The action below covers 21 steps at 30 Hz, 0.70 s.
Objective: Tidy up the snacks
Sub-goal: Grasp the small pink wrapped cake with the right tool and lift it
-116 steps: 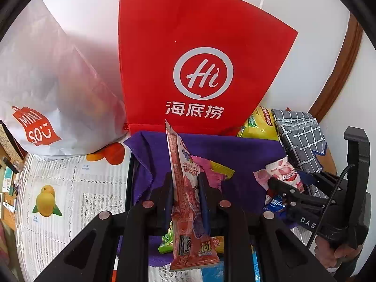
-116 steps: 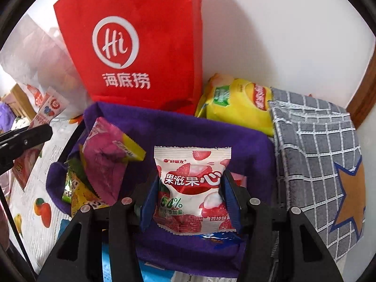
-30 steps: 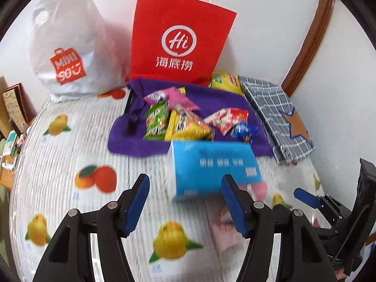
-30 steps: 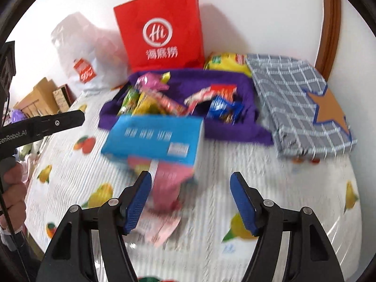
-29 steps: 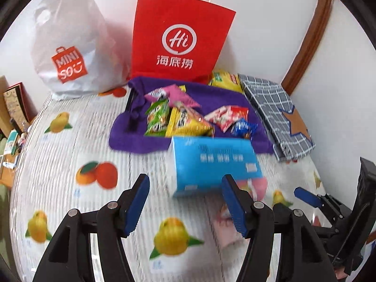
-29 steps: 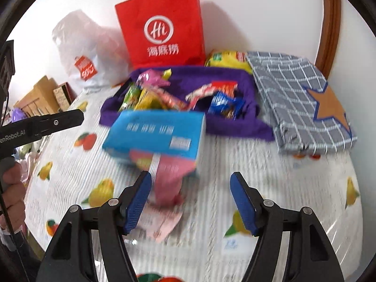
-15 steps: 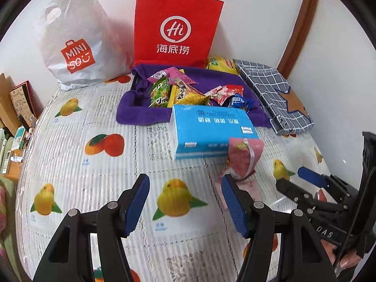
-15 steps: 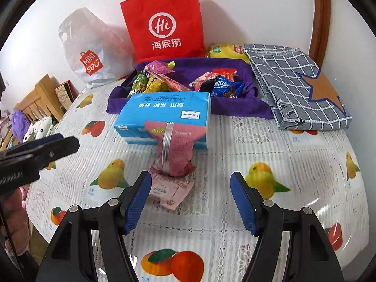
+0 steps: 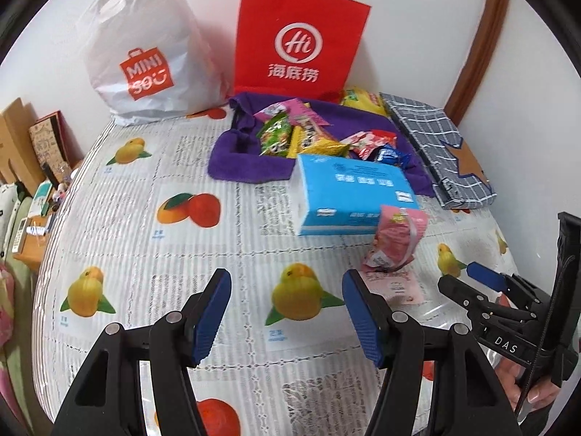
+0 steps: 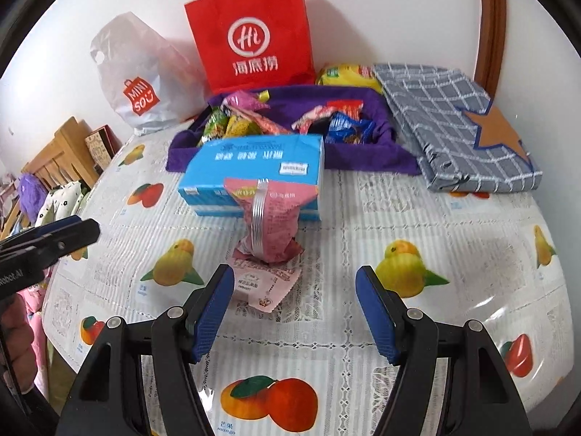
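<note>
A purple cloth tray at the back of the table holds several snack packets. A pink snack bag stands in front of a blue tissue pack, with a flat pink packet lying before it. My left gripper is open and empty, well back from them. My right gripper is open and empty, just short of the flat packet; it also shows in the left wrist view.
A red paper bag and a white Minisou bag stand at the wall. A yellow snack bag and a folded grey checked cloth lie at the right. The table edge drops off at left.
Both grippers let go of their snack packets, which now lie in the purple tray, opened and pulled back from it. The view has widened over the last second.
</note>
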### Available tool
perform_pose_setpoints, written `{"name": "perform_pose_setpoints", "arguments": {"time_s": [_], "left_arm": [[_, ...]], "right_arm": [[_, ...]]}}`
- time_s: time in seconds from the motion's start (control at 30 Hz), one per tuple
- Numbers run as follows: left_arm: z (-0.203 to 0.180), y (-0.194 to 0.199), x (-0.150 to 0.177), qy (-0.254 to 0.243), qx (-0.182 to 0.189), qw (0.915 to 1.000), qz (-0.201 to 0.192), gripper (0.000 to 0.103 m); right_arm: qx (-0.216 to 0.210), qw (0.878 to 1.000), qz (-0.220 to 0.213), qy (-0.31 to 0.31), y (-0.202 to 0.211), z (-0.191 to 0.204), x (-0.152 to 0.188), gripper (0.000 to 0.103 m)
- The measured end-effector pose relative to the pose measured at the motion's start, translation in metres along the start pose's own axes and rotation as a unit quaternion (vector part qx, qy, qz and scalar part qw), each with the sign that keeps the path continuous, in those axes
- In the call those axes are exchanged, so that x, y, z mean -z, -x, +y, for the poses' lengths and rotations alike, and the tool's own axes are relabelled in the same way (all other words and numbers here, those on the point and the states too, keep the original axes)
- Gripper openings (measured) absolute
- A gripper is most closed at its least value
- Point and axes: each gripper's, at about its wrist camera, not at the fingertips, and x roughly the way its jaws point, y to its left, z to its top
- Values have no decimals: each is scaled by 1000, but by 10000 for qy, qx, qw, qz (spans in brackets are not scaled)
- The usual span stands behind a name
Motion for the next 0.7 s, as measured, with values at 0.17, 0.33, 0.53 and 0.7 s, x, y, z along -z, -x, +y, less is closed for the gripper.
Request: {"name": "perform_pose_setpoints", "arguments": {"time_s": [0.17,0.33,0.53,0.7], "left_arm": [[10,-16,5,137,-23,9998,165,61],[15,-33,11,148,-16,9992,365,61],[25,-52,11,262,164,9980,544,61],[27,-66,10,251,279,9973,630,61]], "right_arm": [[-132,9996,259,-54,-25,6,5,69],[-189,9987,478,-76,-48,13,4,69],[-426,9965,665,-272,-69,18,3,74],[-333,9968,690,-217,-79,29,4,80]]}}
